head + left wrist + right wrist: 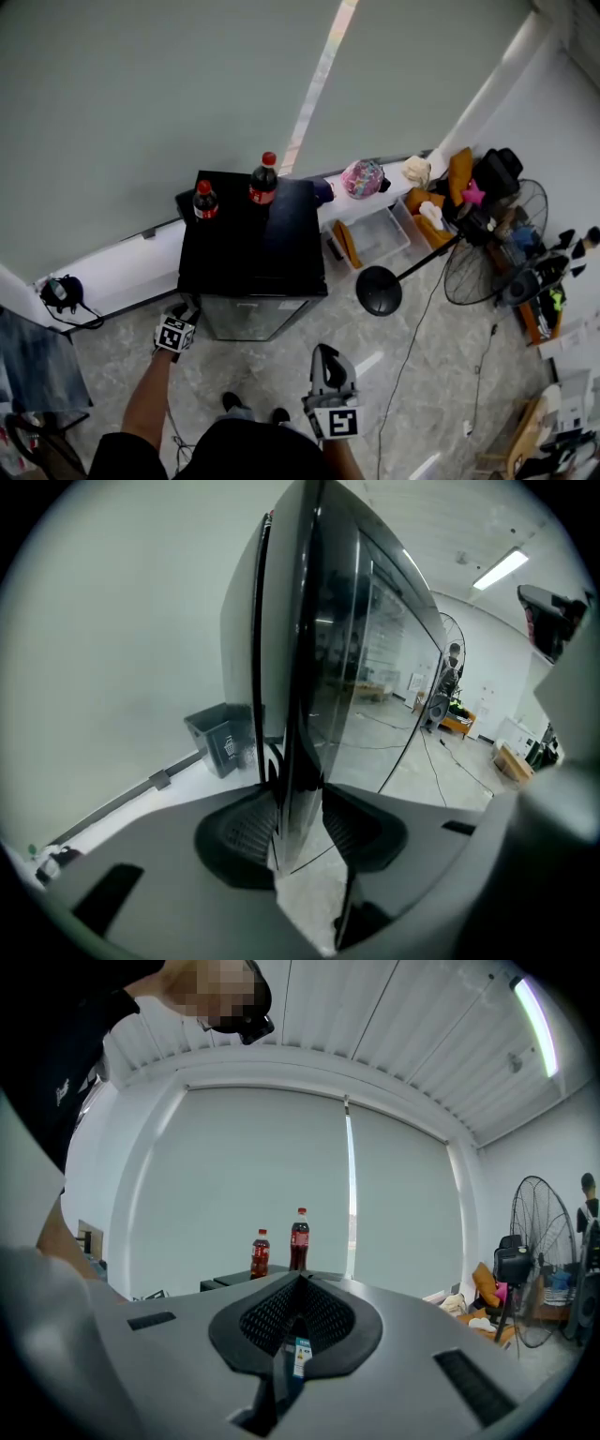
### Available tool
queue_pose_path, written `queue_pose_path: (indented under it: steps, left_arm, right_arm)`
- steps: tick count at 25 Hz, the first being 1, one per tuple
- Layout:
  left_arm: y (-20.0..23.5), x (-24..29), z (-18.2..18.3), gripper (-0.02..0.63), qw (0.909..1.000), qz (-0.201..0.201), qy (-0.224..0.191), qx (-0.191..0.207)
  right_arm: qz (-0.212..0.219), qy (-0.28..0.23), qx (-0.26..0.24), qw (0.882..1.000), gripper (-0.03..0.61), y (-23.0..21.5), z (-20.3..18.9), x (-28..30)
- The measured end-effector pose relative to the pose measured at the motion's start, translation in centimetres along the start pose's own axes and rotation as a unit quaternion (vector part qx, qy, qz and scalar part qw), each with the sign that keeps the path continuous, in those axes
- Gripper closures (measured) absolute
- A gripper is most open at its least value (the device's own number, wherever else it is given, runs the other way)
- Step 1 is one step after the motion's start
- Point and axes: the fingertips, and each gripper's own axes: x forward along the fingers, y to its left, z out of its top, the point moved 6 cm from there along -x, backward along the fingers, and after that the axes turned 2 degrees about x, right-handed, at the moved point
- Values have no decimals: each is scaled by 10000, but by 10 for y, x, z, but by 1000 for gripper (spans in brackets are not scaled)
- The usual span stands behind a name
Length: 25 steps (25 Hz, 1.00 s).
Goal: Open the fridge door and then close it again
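Grey marbled floor tiles (412, 394) run up to a pale roller blind (169, 94) that fills the far wall. A low black fridge (248, 244) stands against the white sill at the middle of the head view, with its reflective glass door (251, 317) facing the person at 6 o'clock. Two red-capped cola bottles stand well apart on its top: a shorter one (205, 200) at 10 o'clock and a taller one (263, 179) at 12 o'clock.

The left gripper (186, 314) reaches the door's corner at 7 o'clock of the fridge. In its own view the left gripper (300, 832) has its ribbed black pads (239, 832) narrowed onto the door's dark edge (302, 686), one pad pressing on each face. A grey waste bin (223, 740) sits beyond on the sill side.

The right gripper (326, 352) hovers apart from the fridge at 5 o'clock, pointing level toward the bottles; its jaws are pressed together with nothing held (298, 1312). A black pedestal fan (497, 244) stands at 3 o'clock.
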Motion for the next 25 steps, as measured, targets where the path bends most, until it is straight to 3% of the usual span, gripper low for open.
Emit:
queue_pose_path:
  steps: [15,20,25]
  left_arm:
    - [2,2,-1,494,9990,-13,341,279]
    - [1,2,0,500,9976,-15,476,496]
    - [2,1,0,502,9970,112,572,509]
  right_arm:
    - [132,-20,154,9998,569,-5,-3,-6]
    - [119,273,326,9990,569,-2,0,-5]
    - [303,-52,217,9993,569,-2,0,-6]
